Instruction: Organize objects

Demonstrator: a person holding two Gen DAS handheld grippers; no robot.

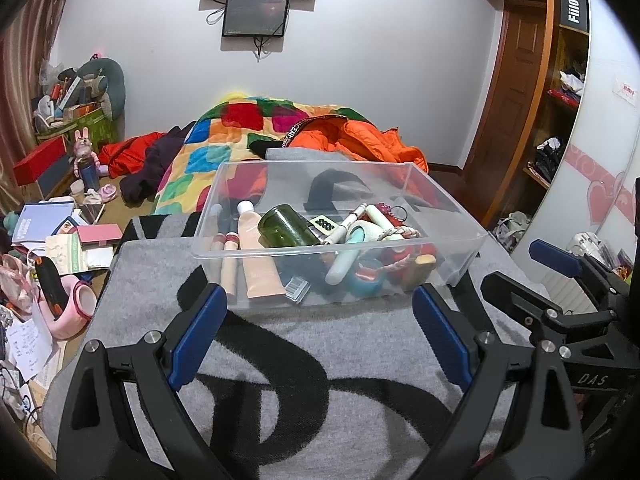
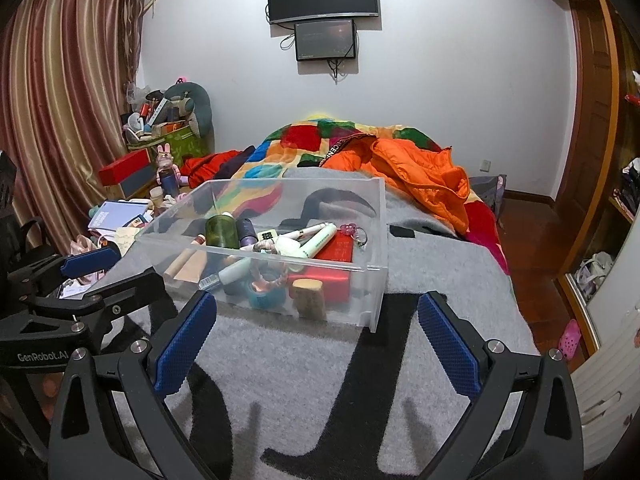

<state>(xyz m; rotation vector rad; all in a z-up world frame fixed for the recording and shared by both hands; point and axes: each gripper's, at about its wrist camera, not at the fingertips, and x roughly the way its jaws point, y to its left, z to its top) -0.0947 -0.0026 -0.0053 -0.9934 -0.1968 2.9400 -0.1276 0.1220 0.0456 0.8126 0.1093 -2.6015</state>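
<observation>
Sitting on a grey blanket with black lettering (image 1: 360,344) spread over the bed, a clear rectangular plastic bin (image 1: 336,236) holds a dark green glass jar (image 1: 286,226), peach-coloured tubes (image 1: 256,258), white pens, a teal tape roll (image 2: 264,294), a red flat box (image 2: 338,256) and a small wooden block (image 2: 308,298). The bin lies just ahead of the left claw (image 1: 320,336) and the right claw (image 2: 318,344); both stand wide apart, empty, above the blanket. An orange padded jacket (image 2: 416,172) lies behind the bin.

Grey blanket (image 1: 360,352), black motif; blue-padded tongs (image 1: 320,336).
</observation>
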